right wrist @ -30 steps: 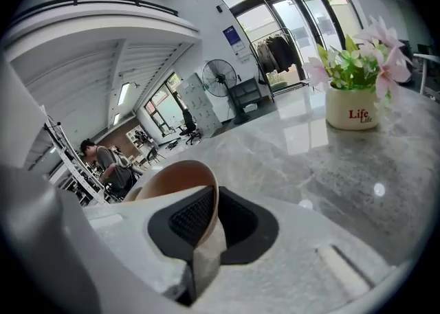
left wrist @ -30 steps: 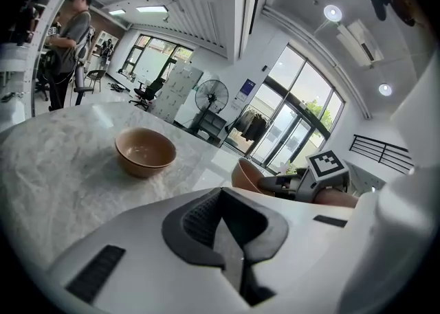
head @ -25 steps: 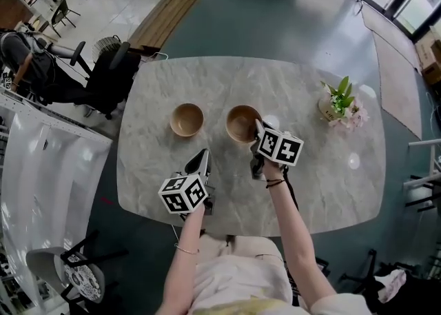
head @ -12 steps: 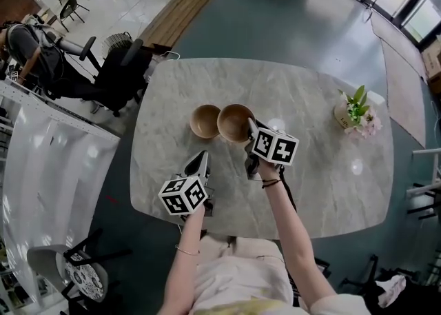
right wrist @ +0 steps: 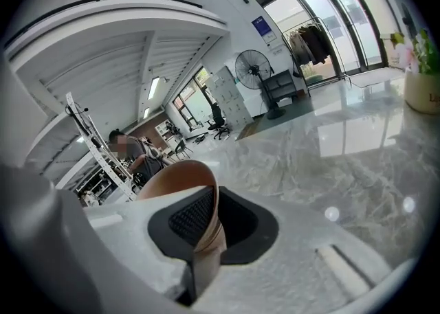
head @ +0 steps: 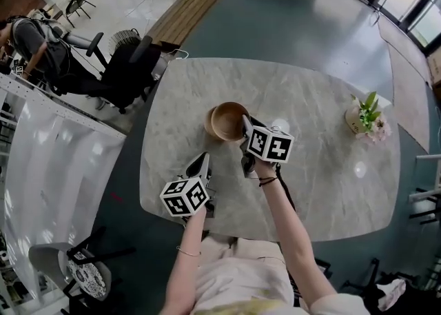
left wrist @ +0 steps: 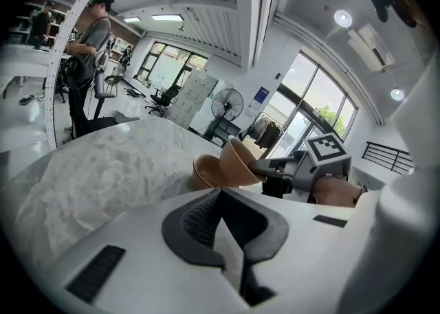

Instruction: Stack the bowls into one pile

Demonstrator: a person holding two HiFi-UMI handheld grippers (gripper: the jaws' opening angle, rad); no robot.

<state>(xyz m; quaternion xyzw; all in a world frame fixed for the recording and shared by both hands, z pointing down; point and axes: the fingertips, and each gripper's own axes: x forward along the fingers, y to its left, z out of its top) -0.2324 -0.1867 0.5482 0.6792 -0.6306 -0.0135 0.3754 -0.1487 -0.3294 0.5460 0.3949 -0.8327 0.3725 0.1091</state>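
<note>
Two tan wooden bowls are on the marble table [head: 324, 189]. My right gripper [head: 244, 124] is shut on the rim of one bowl [head: 229, 120] and holds it tilted, above and partly over the second bowl [head: 209, 122], of which only a left crescent shows. In the right gripper view the held bowl's [right wrist: 175, 178] wall runs between the pads of the right gripper [right wrist: 208, 203]. The left gripper view has the resting bowl [left wrist: 203, 170] on the table with the held bowl [left wrist: 239, 161] leaning over it. My left gripper [head: 202, 157] [left wrist: 221, 192] is shut on nothing, near the table's front.
A potted plant [head: 365, 117] stands at the table's right end. An office chair [head: 131, 65] sits off the far left corner, with a person [head: 31, 38] beyond it. A white rack [head: 55, 169] runs along the left side. A floor fan [right wrist: 253, 69] stands far back.
My right gripper has carried its bowl leftward until it overlaps the other bowl. The left gripper has kept nearly the same place in the picture and stays shut.
</note>
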